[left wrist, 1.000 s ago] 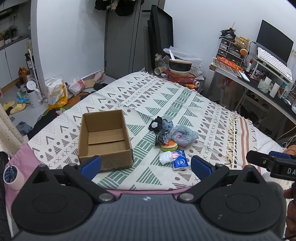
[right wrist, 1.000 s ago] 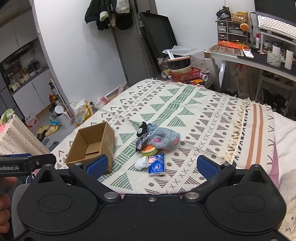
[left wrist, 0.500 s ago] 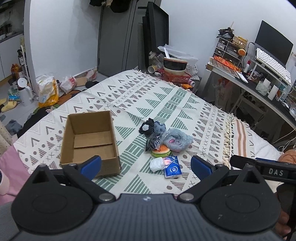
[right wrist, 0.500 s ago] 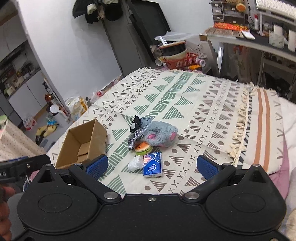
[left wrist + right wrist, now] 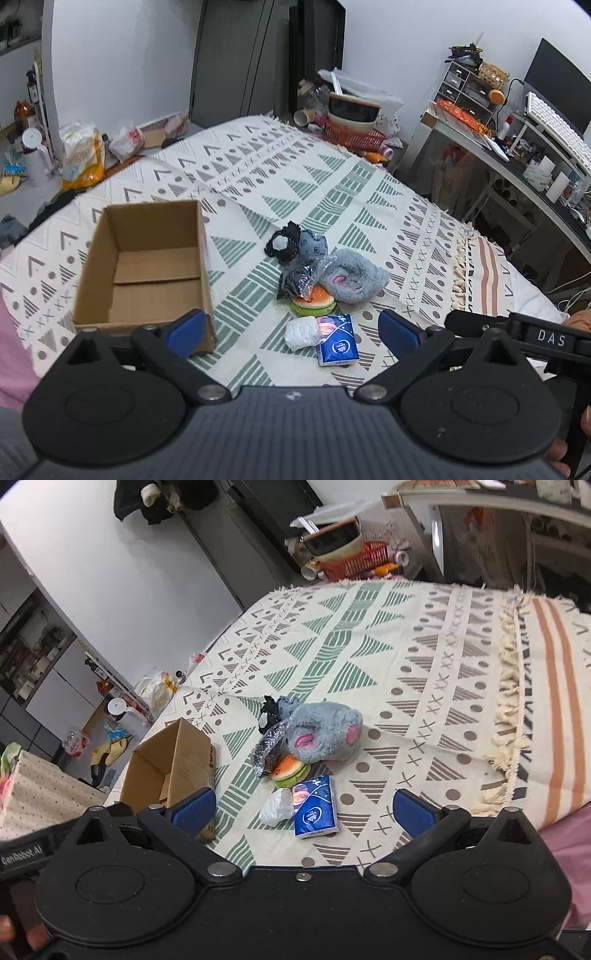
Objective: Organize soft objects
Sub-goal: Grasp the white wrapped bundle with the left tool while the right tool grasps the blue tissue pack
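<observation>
left wrist view – "das" on right gripper (image 5: 480, 325), both grippers' fingers (image 5: 397, 328) spread, empty – blue tissue pack (image 5: 316, 806) unreadable.

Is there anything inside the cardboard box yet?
No, the box shows only its bare cardboard floor, while the toys lie beside it on the blanket.

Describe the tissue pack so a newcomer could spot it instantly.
On the patterned bed cover, right of the open cardboard box, lies a small pile of soft things. The tissue pack is nearest the camera: the only flat blue rectangle, beside a white wad.
</observation>
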Demonstrator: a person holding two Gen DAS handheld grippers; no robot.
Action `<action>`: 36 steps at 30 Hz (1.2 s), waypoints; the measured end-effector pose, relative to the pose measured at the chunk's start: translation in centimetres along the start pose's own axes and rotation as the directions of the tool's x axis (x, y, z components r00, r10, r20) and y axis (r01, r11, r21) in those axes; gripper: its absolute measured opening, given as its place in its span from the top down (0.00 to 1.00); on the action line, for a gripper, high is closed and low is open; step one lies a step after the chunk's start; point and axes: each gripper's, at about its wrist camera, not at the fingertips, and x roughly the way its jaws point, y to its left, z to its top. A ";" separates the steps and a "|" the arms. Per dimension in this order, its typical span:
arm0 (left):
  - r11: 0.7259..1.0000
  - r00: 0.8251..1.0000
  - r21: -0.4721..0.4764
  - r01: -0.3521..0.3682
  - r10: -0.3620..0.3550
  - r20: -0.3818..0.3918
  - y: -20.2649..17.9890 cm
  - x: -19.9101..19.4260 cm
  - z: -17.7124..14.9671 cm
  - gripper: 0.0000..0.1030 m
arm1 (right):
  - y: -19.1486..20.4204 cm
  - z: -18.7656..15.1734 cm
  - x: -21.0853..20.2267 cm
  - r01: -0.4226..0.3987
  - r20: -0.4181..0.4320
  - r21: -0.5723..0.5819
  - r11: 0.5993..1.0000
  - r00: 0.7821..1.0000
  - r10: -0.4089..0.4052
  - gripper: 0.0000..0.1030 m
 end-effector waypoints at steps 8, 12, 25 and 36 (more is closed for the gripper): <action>1.000 0.999 -0.020 -0.003 0.002 -0.037 -0.7 3.6 0.2 0.04 | -1.3 1.2 3.5 -0.012 -0.049 0.057 0.998 0.999 0.015 0.00; 1.000 0.998 -0.025 -0.007 0.006 -0.059 -1.0 5.5 0.4 0.08 | -2.7 1.1 5.2 -0.041 -0.065 0.124 0.991 0.997 0.049 0.05; 0.993 0.985 -0.118 -0.011 -0.009 -0.174 0.0 11.9 -0.5 0.33 | -5.1 0.8 10.8 -0.099 -0.180 0.267 0.958 0.972 0.151 0.30; 0.986 0.969 -0.165 -0.027 -0.015 -0.245 -0.1 16.6 -1.5 0.41 | -6.2 0.3 14.5 -0.080 -0.250 0.335 0.939 0.953 0.171 0.45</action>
